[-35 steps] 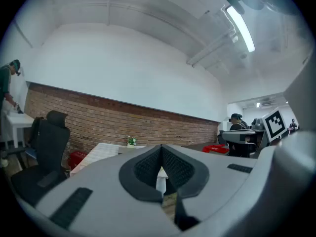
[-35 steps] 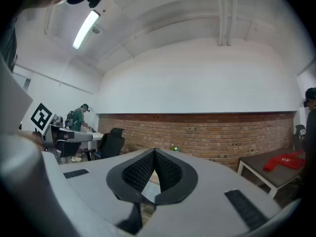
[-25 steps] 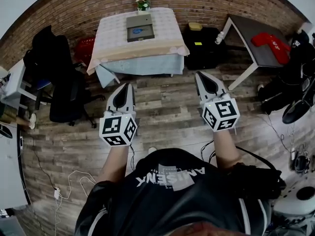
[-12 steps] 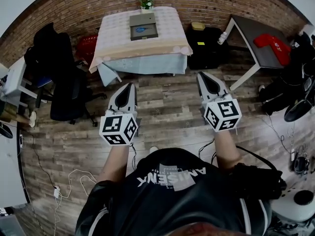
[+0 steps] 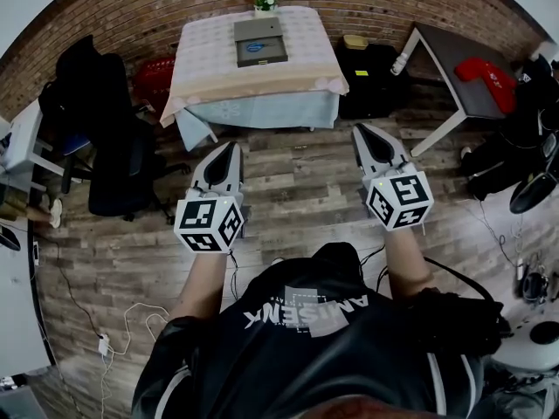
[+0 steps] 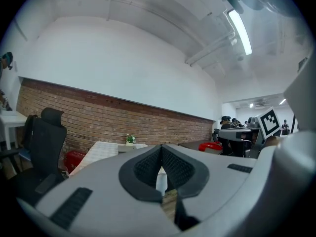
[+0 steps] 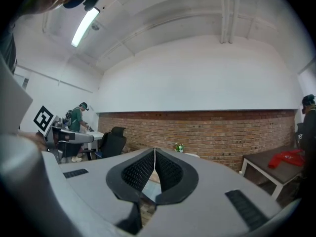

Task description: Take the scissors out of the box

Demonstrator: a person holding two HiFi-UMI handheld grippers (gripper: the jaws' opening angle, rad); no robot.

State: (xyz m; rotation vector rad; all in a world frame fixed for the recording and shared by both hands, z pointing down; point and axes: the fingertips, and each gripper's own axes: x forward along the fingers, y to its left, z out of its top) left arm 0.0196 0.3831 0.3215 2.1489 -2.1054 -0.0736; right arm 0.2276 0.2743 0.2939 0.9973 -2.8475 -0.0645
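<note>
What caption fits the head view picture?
Left gripper and right gripper, both shut and empty, point toward a cloth-covered table bearing a grey box.

Brick wall (image 5: 131, 7), plank floor (image 5: 306, 173) (clothed table (image 5: 210, 59))

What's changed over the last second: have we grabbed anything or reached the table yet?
Little. The view has shifted: the table and the box on it sit slightly further right and up in the head view. The left gripper and right gripper are still held out over the floor, short of the table. Nothing taken or released; both jaws stay shut and empty.
</note>
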